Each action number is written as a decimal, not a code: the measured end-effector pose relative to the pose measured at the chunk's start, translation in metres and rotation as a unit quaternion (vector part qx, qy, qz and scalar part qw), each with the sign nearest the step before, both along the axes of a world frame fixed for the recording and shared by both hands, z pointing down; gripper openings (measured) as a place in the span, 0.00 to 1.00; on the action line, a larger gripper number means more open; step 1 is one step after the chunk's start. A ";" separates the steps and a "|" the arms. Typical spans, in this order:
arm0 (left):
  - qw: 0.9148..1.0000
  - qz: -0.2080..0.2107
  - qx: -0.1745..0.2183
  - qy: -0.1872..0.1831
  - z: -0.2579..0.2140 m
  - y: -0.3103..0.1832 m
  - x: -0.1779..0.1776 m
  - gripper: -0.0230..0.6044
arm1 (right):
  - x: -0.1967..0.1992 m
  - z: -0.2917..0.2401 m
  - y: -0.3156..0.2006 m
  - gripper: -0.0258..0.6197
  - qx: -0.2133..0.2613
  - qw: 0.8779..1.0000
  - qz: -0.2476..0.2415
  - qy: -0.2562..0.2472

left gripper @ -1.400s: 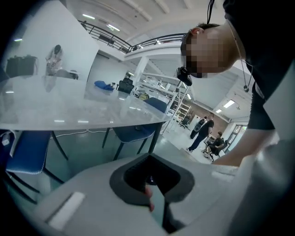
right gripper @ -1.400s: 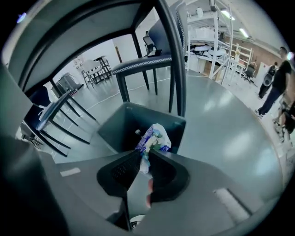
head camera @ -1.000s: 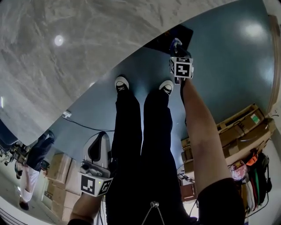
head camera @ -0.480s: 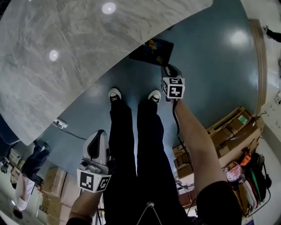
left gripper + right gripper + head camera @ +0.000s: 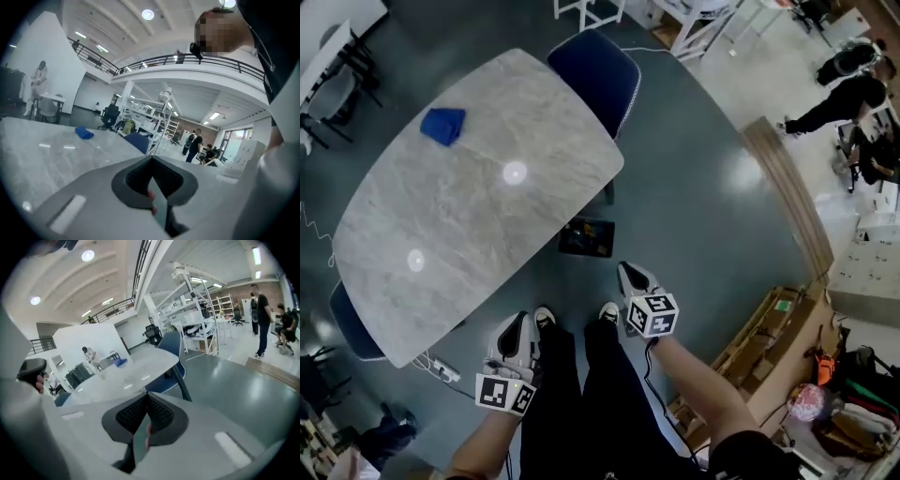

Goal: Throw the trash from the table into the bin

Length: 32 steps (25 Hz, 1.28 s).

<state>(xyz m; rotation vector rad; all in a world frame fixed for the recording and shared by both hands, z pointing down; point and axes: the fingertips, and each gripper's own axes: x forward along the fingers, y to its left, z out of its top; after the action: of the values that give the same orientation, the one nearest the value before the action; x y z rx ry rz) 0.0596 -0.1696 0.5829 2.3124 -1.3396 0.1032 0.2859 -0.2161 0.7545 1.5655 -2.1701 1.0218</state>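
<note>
1. Head view. The marble table (image 5: pixel 487 234) carries the blue trash (image 5: pixel 442 126), a crumpled piece on its far corner, well apart from both tools. The dark bin (image 5: pixel 587 237) stands on the floor just beside the table's near edge, ahead of the person's shoes (image 5: pixel 544 317). The left tool (image 5: pixel 517 323) and right tool (image 5: pixel 628 273) are held on either side of the shoes. A blue chair (image 5: pixel 595 70) is at the table's far end.
2. Left gripper view. The left tool (image 5: pixel 152 161) has its jaws together with nothing between them. The blue trash (image 5: pixel 84 133) lies on the table (image 5: pixel 47 154) ahead and to the left.
3. Right gripper view. The jaws of the right tool (image 5: pixel 147 398) have just been closing and now meet, with nothing between them. The blue trash (image 5: pixel 121 362) sits on the far part of the table (image 5: pixel 140 369), and the blue chair (image 5: pixel 171 345) is at the table's right.
</note>
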 end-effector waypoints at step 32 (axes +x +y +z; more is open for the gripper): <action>0.971 0.167 0.170 0.029 -0.230 0.053 0.106 0.04 | -0.039 -0.359 0.108 0.08 0.212 0.977 0.027 -0.011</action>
<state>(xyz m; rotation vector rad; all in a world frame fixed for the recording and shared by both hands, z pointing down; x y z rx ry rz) 0.1654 -0.1170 0.3530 2.7919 -0.9871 -0.0963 0.2465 -0.1083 0.3952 1.8031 -2.4930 0.6135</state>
